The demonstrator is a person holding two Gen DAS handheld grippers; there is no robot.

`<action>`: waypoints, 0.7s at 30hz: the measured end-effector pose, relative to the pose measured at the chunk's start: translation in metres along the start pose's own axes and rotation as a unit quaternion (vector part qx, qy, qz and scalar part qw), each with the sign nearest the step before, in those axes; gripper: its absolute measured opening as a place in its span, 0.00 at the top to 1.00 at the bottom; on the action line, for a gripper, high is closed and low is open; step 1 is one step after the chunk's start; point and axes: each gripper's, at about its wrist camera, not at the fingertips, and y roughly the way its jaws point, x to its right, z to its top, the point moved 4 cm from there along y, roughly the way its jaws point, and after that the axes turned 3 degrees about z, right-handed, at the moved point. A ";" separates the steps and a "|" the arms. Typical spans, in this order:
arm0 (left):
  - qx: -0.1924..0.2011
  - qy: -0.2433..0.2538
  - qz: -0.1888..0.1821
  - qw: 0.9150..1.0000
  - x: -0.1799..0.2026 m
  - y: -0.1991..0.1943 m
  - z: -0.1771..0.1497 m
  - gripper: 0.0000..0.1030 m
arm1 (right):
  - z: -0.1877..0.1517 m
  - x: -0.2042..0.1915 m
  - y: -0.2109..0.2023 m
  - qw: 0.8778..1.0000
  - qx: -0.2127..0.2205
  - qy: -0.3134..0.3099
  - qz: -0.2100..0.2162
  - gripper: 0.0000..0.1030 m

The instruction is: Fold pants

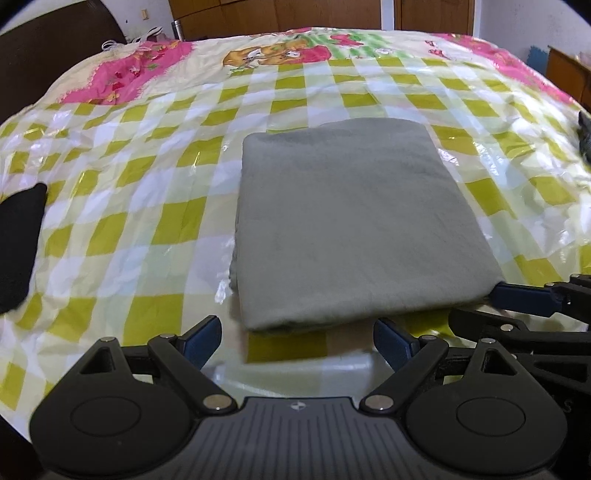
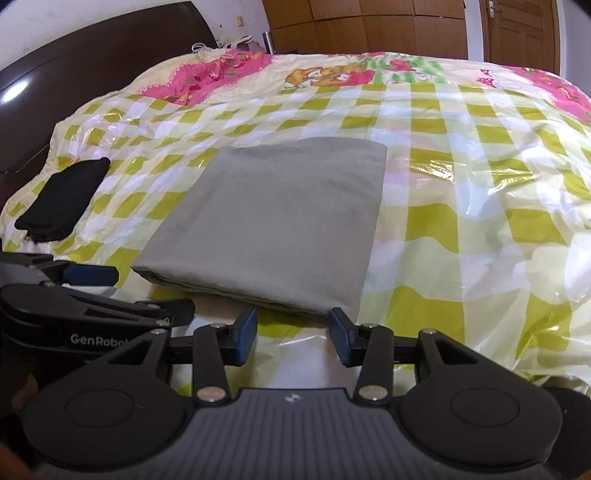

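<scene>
The grey-green pants (image 1: 354, 221) lie folded into a flat, roughly square packet in the middle of the bed, on a glossy plastic sheet (image 1: 122, 206) printed with yellow-green and white checks and a pink cartoon border at the far side. The near folded edge of the packet shows several stacked layers.

The left gripper (image 1: 295, 341) hangs just in front of that near edge with its jaws spread wide; the blue pads (image 1: 203, 341) stand well apart and hold nothing. Bare checked sheet shows between them, and the fingertips stop just short of the cloth without touching it.

The right gripper (image 2: 293, 338) sits beside it, at the near right corner of the packet. Its jaws are also released, though set closer together than the left pair. In the right wrist view its right blue pad (image 2: 341, 341) lies just beside the corner of the pants (image 2: 280, 225); contact cannot be told. Nothing is clamped between the pads. In the left wrist view, one blue finger of the right gripper (image 1: 524, 295) reaches in from the side to the packet's near right corner.

A folded black garment (image 2: 62, 199) lies well apart on the left part of the bed, near the dark headboard (image 2: 74, 66). Wooden wardrobe doors (image 2: 369, 26) stand behind the bed.
</scene>
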 end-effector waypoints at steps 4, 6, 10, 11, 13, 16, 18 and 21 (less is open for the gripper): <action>-0.001 -0.002 -0.002 1.000 -0.001 0.006 0.006 0.03 | 0.003 0.002 0.007 1.000 -0.005 0.005 -0.003 0.58; -0.002 -0.003 -0.001 1.000 -0.001 0.011 0.009 0.03 | 0.005 0.002 0.010 1.000 -0.006 0.005 -0.004 0.58; -0.003 -0.004 0.003 1.000 -0.003 0.021 0.017 0.04 | 0.011 0.004 0.018 1.000 -0.009 0.002 -0.011 0.57; -0.001 -0.003 0.005 1.000 -0.002 0.023 0.020 0.04 | 0.013 0.005 0.020 1.000 -0.008 0.001 -0.013 0.57; 0.001 -0.002 0.006 1.000 -0.002 0.028 0.027 0.04 | 0.017 0.008 0.026 1.000 -0.009 0.004 -0.018 0.57; 0.005 -0.010 0.001 1.000 -0.002 0.026 0.032 0.03 | 0.025 0.011 0.031 1.000 -0.007 0.008 -0.024 0.56; 0.008 -0.008 0.001 1.000 -0.001 0.023 0.030 0.03 | 0.030 0.012 0.028 1.000 -0.001 0.013 -0.022 0.57; 0.007 -0.013 0.002 1.000 -0.002 0.019 0.025 0.03 | 0.030 0.009 0.018 1.000 0.012 0.007 -0.018 0.57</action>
